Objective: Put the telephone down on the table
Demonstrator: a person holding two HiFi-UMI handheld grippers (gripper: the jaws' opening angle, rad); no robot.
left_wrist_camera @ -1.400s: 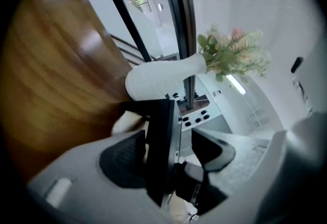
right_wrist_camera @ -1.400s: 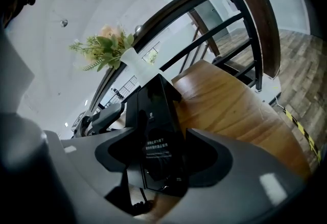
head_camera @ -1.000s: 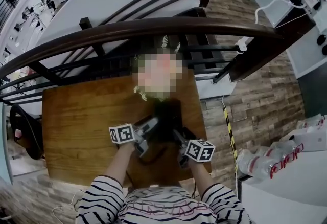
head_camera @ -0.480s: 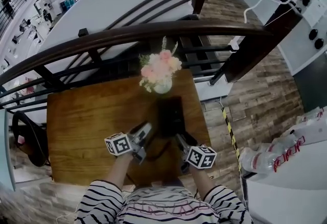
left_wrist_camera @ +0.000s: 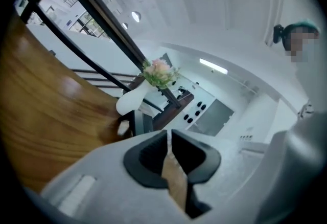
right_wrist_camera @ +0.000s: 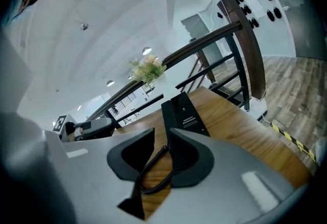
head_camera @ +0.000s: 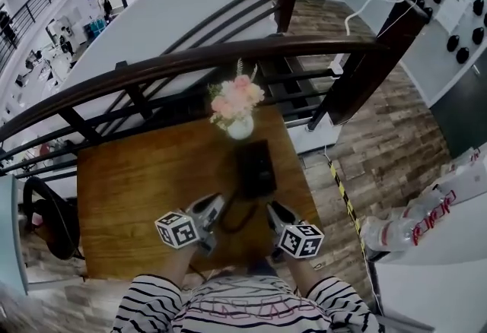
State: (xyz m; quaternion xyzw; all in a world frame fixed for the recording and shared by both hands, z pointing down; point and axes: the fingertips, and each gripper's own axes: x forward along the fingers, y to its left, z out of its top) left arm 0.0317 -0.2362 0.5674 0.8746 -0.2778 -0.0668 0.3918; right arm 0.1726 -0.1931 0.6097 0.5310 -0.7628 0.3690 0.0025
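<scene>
Head view: a brown wooden table (head_camera: 137, 187) stands against a dark railing. The flat black telephone (head_camera: 255, 168) lies on the table, beside a white vase of pink flowers (head_camera: 237, 107). The left gripper (head_camera: 216, 204) and the right gripper (head_camera: 272, 209) are near the telephone but apart from it.

Left gripper view: the jaws have just been closing. They are almost together, with nothing between them.

Right gripper view: the jaws have also been closing and are partly apart, holding nothing. The black coiled cord (right_wrist_camera: 153, 169) on the table shows through the gap.
</scene>
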